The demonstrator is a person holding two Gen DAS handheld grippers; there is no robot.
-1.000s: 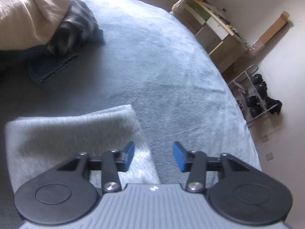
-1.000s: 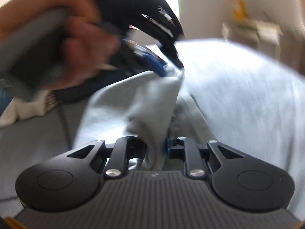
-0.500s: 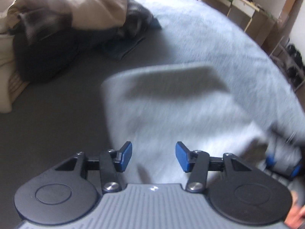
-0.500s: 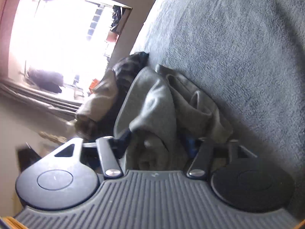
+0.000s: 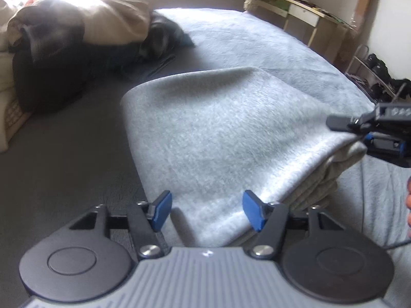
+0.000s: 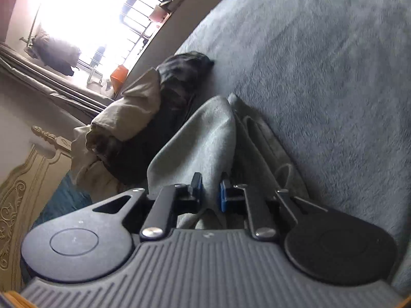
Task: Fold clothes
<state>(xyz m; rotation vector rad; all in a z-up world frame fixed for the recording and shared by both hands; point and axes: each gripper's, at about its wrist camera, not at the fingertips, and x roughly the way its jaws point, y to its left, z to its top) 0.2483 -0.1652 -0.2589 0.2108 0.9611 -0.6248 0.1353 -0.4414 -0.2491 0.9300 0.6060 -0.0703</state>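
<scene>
A light grey fleece garment [image 5: 218, 133] lies folded on the bed, its layered edges showing at the right. My left gripper [image 5: 206, 211] hovers open over its near edge, nothing between the blue pads. At the right edge of the left wrist view, my right gripper [image 5: 359, 131] pinches the garment's right corner. In the right wrist view the camera is rolled sideways; the right gripper [image 6: 209, 192] is shut on a fold of the grey garment [image 6: 203, 138], which rises between the blue pads.
A heap of beige, dark and plaid clothes [image 5: 77, 46] sits at the back left of the grey bed cover [image 5: 257, 46]. A desk [image 5: 295, 12] and shoe rack [image 5: 372, 69] stand to the right. A bright barred window [image 6: 102, 12] and headboard [image 6: 30, 166] appear in the right wrist view.
The right gripper has carried the grey fold over and down onto the bed, rolling sideways. The left gripper let the garment lie and stays open, now facing the flattened fold.
</scene>
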